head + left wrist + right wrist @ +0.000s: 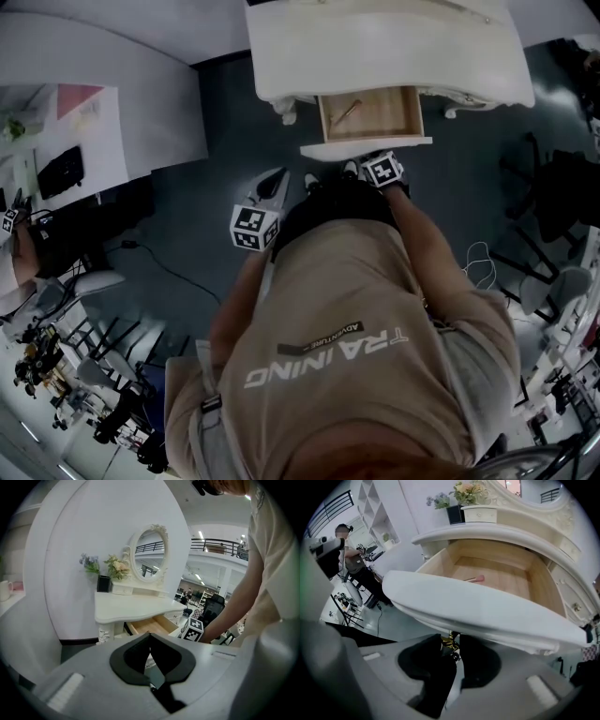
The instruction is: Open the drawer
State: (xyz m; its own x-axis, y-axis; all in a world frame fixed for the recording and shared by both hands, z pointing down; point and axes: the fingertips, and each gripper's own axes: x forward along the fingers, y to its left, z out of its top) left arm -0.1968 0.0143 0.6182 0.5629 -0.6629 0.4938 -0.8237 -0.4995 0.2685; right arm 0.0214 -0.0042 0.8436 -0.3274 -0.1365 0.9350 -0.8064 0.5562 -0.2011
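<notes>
Drawer (368,112) open, right gripper (453,654) angled steeply down, jaws clamping handle (448,643)

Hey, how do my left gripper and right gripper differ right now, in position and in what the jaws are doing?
The right gripper is closed on the brass handle under the front of the open drawer; the left gripper has its tips together on nothing. The right gripper is at the dressing table; the left gripper is held clear of it. Both are grey, with black inside the jaws.
</notes>
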